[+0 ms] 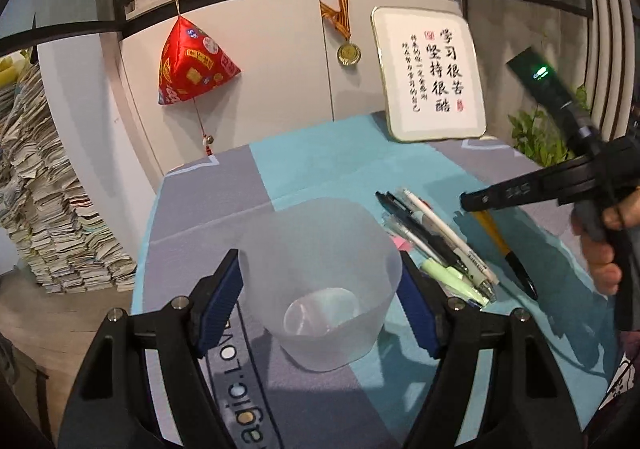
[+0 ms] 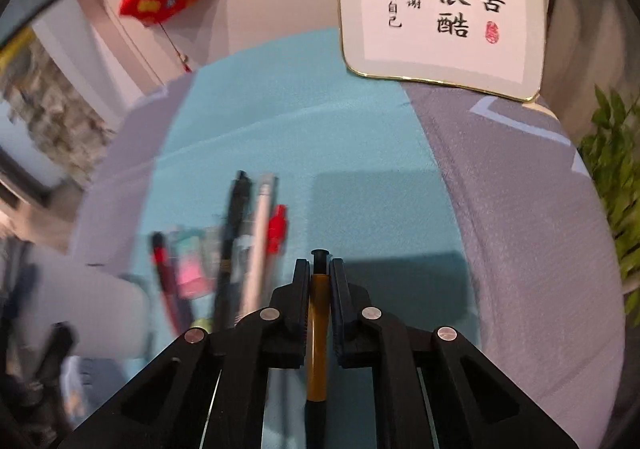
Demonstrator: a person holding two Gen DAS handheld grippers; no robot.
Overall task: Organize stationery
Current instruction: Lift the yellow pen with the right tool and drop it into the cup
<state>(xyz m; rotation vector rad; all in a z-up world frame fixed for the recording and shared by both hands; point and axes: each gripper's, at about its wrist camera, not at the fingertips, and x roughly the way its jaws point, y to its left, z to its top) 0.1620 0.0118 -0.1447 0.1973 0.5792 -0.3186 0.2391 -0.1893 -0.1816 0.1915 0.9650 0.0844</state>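
Note:
My left gripper [image 1: 320, 295] is shut on a translucent plastic cup [image 1: 320, 285], its blue pads pressed against both sides; the cup is tilted with its mouth toward the camera and looks empty. To its right, several pens [image 1: 436, 241] lie in a loose pile on the cloth. In the right wrist view my right gripper [image 2: 319, 269] is shut on a yellow pen [image 2: 318, 329] with a black tip, which lies lengthwise between the fingers. The same yellow pen [image 1: 494, 233] shows in the left wrist view under the right gripper [image 1: 466, 203], held by a hand. The cup [image 2: 100, 313] appears blurred at lower left.
The table carries a teal and grey cloth [image 1: 320, 157]. A framed calligraphy board [image 1: 430, 75] leans at the back, with a green plant [image 1: 536, 133] beside it. A red pyramid ornament [image 1: 192, 61] and a medal [image 1: 349, 53] hang on the cabinet. Stacked papers [image 1: 44, 209] rise at left.

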